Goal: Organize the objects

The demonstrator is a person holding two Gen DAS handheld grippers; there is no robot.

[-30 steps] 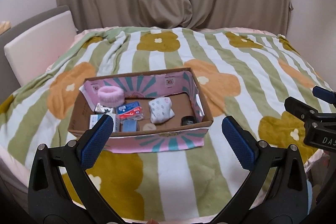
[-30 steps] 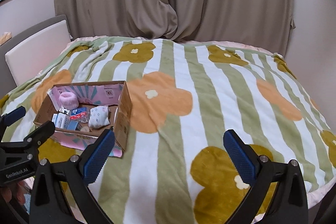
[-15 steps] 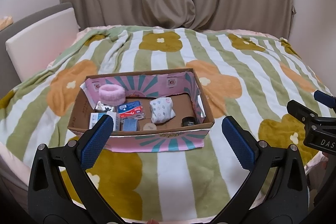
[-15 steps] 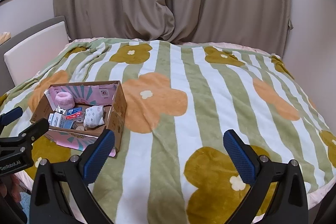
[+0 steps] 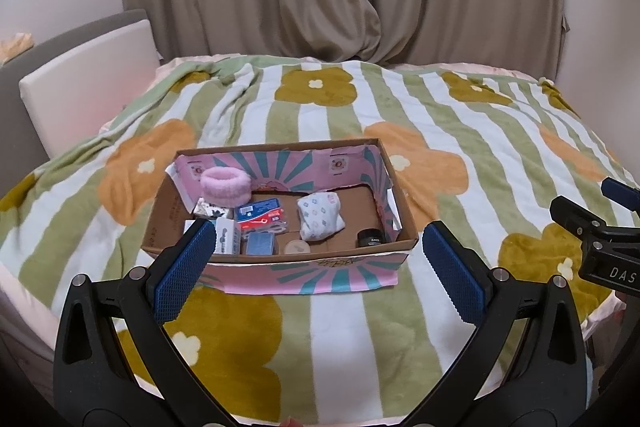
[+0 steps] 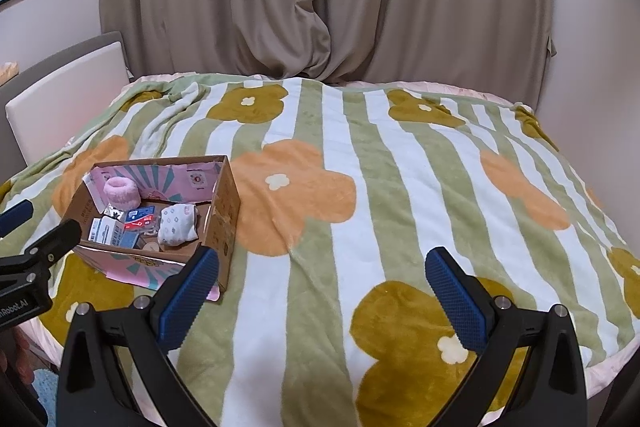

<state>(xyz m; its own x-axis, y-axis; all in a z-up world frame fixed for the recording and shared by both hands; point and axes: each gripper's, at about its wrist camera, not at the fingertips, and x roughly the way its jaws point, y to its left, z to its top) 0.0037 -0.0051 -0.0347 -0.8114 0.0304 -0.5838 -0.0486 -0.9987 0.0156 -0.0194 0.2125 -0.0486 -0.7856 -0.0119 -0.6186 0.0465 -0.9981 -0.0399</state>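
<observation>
Facing the box [image 5: 280,243] on the near left of the blanket [image 5: 460,131], my left claw [image 5: 320,267] hangs spread and empty, sized to its width. My right claw [image 6: 324,293], likewise spread, waits over bare blanket. Small items lie together inside the box.

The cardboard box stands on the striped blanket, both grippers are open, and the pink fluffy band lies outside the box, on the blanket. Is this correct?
One detail is wrong. The pink fluffy band lies inside the cardboard box, in its far left corner, as the left wrist view shows. The rest holds: the box stands on the striped blanket, and the left gripper and right gripper are open.
</observation>
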